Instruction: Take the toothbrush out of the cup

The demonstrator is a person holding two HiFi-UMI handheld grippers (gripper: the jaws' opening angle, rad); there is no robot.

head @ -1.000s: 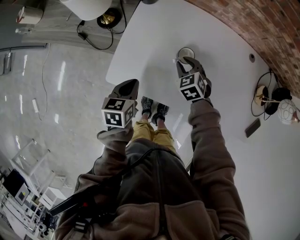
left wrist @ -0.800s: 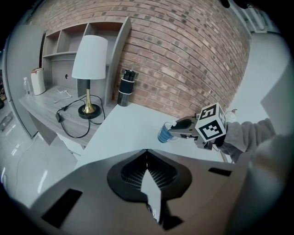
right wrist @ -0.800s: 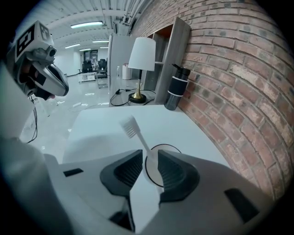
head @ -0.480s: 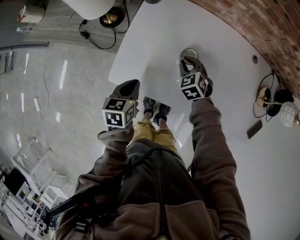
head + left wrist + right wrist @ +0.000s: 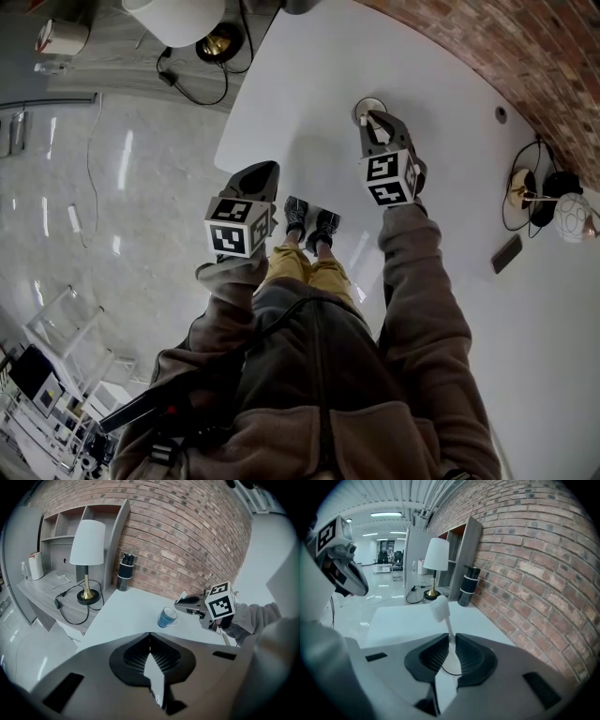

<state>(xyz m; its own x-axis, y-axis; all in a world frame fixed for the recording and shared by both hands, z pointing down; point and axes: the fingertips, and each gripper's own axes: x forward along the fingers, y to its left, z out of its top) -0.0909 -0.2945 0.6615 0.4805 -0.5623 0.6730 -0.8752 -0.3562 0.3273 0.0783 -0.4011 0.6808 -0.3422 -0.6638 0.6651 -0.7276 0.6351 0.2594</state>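
Right gripper view shows the right gripper (image 5: pixel 450 636) with its two jaws pressed closed on the handle of a white toothbrush (image 5: pixel 440 610). The handle runs along the gap between the jaws, and the bristle head stands out past the tips, tilted a little to the left and up. Behind it is the white table (image 5: pixel 412 616), and at the far end of the table there is a dark cylindrical flask (image 5: pixel 466 591) close to the brick wall (image 5: pixel 534 555). A lamp with a white shade (image 5: pixel 436 555) stands on a lower grey surface further back. In the left gripper view, the left gripper (image 5: pixel 150 637) has its jaws together, with only a thin line between them and nothing held there. The same view shows the blue striped cup (image 5: pixel 166 618) standing upright on the table with its handle to the right. The right gripper hangs just above it and to its right, not touching it. The brush head points out from the gripper tips, above the rim of the cup, and no part of the toothbrush is seen inside the cup. In the head view the left gripper is near the corner of the table, well apart from the cup, while the right gripper is just beside the cup.
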